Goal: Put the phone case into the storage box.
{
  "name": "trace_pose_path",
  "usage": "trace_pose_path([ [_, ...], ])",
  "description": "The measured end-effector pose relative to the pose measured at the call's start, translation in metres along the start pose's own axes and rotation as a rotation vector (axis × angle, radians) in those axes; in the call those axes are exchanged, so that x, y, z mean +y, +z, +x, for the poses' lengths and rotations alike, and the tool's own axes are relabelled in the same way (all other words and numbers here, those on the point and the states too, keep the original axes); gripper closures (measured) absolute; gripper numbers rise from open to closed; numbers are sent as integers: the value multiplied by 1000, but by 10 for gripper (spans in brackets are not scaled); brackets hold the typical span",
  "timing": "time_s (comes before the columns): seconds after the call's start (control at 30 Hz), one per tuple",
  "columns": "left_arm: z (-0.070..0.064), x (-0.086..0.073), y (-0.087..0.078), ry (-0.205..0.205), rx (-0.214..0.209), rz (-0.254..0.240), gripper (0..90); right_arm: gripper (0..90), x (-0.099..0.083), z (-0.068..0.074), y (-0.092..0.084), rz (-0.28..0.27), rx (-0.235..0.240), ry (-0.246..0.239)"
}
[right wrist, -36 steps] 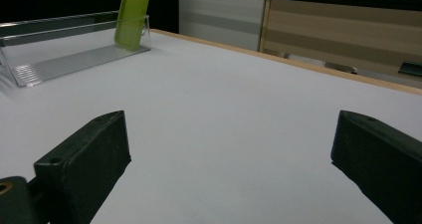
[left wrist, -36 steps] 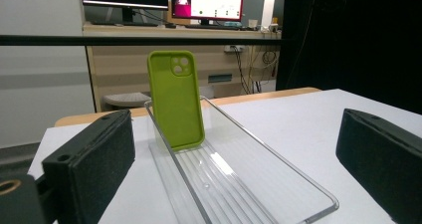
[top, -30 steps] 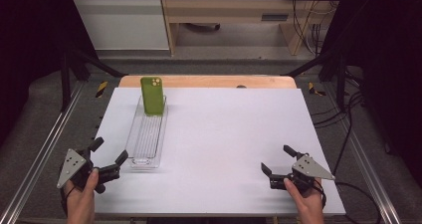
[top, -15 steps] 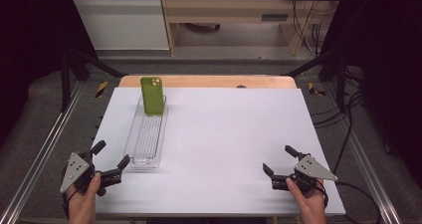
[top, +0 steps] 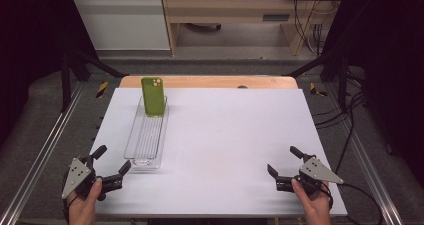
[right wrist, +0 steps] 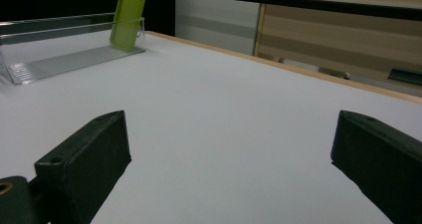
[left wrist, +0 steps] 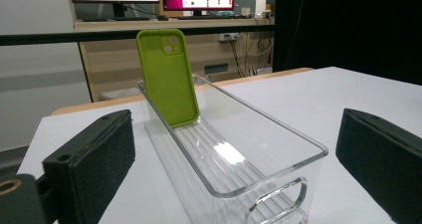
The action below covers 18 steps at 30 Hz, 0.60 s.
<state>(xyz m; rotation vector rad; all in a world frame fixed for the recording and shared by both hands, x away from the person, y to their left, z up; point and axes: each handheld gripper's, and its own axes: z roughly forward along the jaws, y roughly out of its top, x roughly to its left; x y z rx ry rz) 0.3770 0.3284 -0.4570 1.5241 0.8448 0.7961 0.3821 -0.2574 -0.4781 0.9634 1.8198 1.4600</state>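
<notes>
At lower left of the high view, our left claw [top: 112, 161] hovers just short of the clear bin [top: 146, 140].
We hold both claws spread wide (nothing between them); the right claw [top: 284, 161] waits lower right, and the green phone case [top: 153, 96] leans upright at the bin's far end on the desk [top: 235, 135].

Bright, even overhead light; dark surroundings.

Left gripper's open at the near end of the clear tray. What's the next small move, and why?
Probably ease the left gripper forward toward the tray. Its jaws stand wide open, empty, just short of the near end, and the green phone case leans upright at the far end, out of reach.
</notes>
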Motion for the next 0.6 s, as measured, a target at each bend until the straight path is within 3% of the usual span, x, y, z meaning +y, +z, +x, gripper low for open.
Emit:
trace_pose_path([
  [0.23, 0, -7, 3, -4, -13, 15, 16, 23, -3, -4, -2, -22, -27, -23],
  [0.4, 2, -8, 13, 2, -8, 0, 17, 23, -5, -7, -1, -25, -29, -10],
  [0.6, -1, -8, 20, 42, -7, 0, 17, 22, -8, -8, 3, -13, -36, 8],
])
